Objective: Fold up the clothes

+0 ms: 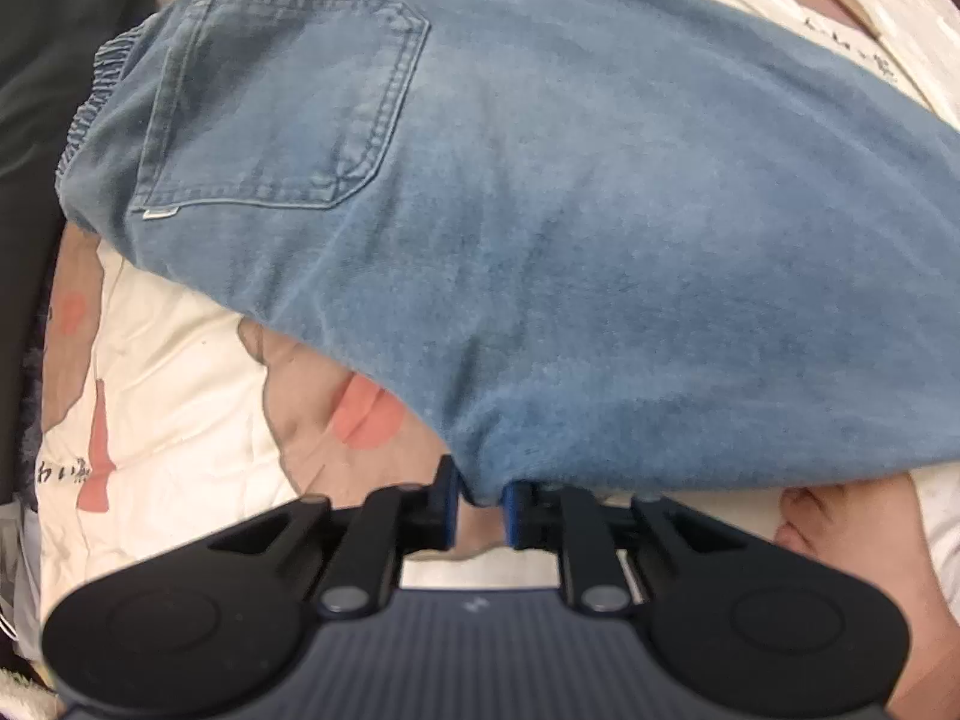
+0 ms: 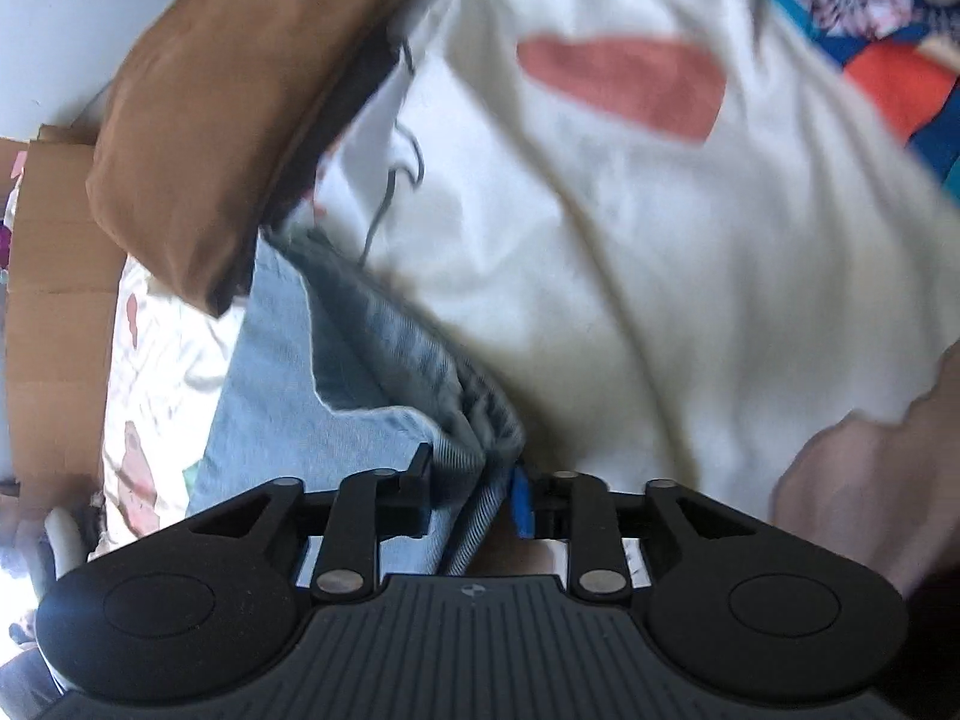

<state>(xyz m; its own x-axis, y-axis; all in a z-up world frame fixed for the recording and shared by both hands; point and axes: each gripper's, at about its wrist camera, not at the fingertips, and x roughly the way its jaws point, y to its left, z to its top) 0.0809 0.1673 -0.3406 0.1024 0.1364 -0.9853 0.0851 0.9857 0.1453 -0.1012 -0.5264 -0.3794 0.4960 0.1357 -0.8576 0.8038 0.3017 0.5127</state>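
Blue denim jeans (image 1: 540, 228) lie on cream cartoon-print bedsheet (image 1: 180, 372) | left gripper (image 1: 480, 504) pinches jeans' edge | right gripper (image 2: 471, 498) clamps jeans' hem | small white pocket tag (image 1: 161, 213) unreadable; sheet lettering illegible.

The left gripper (image 1: 480, 507) has its two fingers drawn close together, pinching a fold of the jeans (image 1: 540, 210) at their near edge. The right gripper (image 2: 471, 498) is likewise clamped on denim, the cloth bunched between its fingers. A bare hand (image 1: 864, 546) shows just beside the left gripper.
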